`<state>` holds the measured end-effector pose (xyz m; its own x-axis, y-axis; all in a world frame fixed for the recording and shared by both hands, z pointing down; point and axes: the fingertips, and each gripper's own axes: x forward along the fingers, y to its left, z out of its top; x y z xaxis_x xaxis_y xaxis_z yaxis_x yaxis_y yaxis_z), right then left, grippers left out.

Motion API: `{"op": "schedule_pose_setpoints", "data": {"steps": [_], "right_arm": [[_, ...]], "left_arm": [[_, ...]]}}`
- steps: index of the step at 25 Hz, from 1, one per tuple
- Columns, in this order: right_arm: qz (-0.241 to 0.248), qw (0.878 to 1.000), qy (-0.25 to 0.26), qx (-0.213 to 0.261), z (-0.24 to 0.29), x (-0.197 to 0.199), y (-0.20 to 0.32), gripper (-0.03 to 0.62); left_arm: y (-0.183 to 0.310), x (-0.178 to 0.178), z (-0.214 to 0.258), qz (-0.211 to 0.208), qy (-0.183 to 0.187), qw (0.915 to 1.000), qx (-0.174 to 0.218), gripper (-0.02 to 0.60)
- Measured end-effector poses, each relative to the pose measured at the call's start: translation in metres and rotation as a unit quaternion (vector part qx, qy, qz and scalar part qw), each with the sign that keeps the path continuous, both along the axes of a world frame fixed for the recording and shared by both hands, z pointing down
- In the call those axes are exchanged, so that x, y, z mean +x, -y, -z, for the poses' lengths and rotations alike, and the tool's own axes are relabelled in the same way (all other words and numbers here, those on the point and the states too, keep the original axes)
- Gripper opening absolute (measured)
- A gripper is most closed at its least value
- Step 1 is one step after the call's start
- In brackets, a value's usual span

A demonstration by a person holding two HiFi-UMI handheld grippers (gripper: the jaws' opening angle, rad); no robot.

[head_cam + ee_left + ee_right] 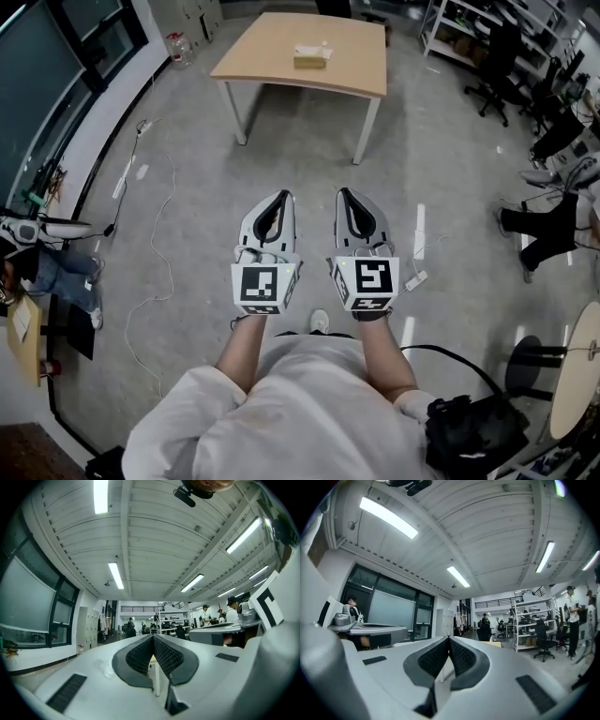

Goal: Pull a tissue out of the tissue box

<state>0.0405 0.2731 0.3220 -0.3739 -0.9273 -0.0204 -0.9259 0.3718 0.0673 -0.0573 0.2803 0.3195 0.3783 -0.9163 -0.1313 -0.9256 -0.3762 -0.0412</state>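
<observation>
Person's arms out front, left claw [282, 197] & right claw [344, 194] both clenched, empty, side by side over grey floor [187, 141]. Tissue box [311, 56] on wooden desk [361, 70], well ahead. Shelves [459, 33], office chairs [499, 58] at right.

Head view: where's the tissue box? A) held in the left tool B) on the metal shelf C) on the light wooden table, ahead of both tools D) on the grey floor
C: the pale yellow tissue box sits on the light wooden table, well ahead of the left tool and right tool, both shut and empty.
</observation>
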Motion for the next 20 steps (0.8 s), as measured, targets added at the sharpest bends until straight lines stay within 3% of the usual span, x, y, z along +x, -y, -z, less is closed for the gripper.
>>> {"op": "schedule_pose_setpoints", "data": {"steps": [7,12,20], "right_arm": [[-0.01,1.0,-0.012,-0.024,-0.023,0.034,0.072,0.003],[-0.008,0.999,-0.013,-0.041,-0.038,0.015,0.127,0.002],[-0.013,1.0,-0.004,-0.007,-0.02,-0.02,0.255,0.002]], "left_arm": [[0.066,0.022,-0.025,0.018,0.003,0.9993,-0.032,0.002],[0.128,0.007,-0.045,0.017,0.026,0.9978,-0.058,0.002],[0.265,-0.032,-0.036,0.003,0.01,0.9988,-0.048,0.002]]}}
